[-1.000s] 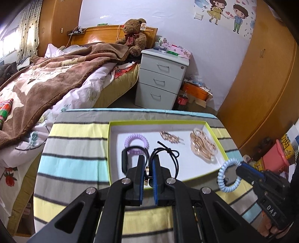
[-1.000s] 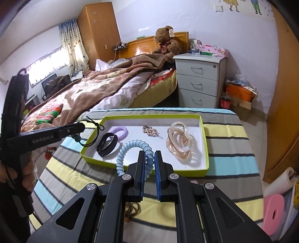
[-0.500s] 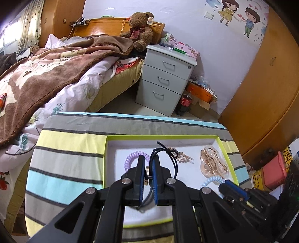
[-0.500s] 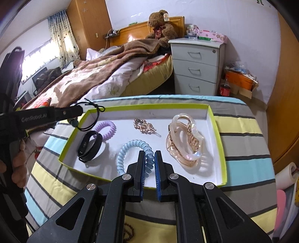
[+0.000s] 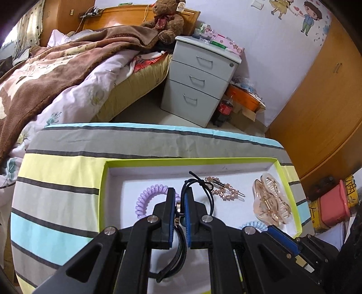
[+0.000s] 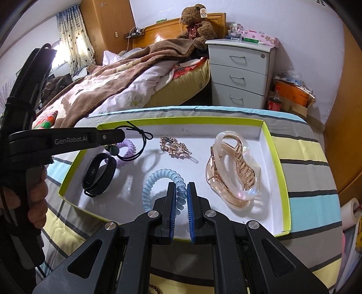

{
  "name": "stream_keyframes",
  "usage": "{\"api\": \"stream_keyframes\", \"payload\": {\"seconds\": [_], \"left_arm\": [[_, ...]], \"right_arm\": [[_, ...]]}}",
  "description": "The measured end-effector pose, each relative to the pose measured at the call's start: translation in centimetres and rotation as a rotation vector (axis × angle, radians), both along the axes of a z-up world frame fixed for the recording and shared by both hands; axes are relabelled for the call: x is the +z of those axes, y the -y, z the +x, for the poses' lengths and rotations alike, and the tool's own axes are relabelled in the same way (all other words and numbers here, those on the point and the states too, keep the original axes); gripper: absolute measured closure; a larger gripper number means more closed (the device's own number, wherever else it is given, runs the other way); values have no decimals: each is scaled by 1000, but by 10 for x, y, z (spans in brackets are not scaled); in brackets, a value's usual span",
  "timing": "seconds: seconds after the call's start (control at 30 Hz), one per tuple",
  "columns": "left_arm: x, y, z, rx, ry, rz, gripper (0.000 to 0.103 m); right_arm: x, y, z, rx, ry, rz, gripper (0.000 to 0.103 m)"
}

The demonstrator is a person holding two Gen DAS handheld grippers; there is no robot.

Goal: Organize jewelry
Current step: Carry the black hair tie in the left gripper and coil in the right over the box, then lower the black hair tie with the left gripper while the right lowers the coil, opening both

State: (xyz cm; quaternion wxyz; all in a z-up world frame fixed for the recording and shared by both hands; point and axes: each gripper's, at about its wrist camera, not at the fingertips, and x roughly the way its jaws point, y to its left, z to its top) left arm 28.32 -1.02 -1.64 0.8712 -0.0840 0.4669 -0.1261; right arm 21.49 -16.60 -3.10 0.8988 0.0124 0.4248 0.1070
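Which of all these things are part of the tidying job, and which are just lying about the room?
Part of the job: tray, blue coil tie, black cord tie, purple coil tie, black band, claw clip, beaded clip.

Just there: teddy bear, bed, drawer unit.

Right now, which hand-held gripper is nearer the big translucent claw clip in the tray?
Right. The right hand-held gripper, shut on the blue coil tie, sits just beside the claw clip. The left hand-held gripper, holding the black elastic, is across the tray.
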Motion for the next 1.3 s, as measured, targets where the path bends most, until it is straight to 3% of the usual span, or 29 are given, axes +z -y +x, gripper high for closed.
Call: {"api": "stream_keyframes", "payload": {"seconds": [0.7,0.9,1.17,1.3], "left_arm": [[-17,9,13,-7,-47,23,94],[-19,8,13,-4,-57,30,87],[-19,7,12,-3,-57,31,87],[-19,6,12,-2,-56,35,77]], "right_arm": [[-13,-4,9,6,-22,-46,93],[-15,-3,9,3,-23,-58,93],[-14,-4,7,6,-15,-58,93],[-13,-4,6,8,-12,-58,90]]}}
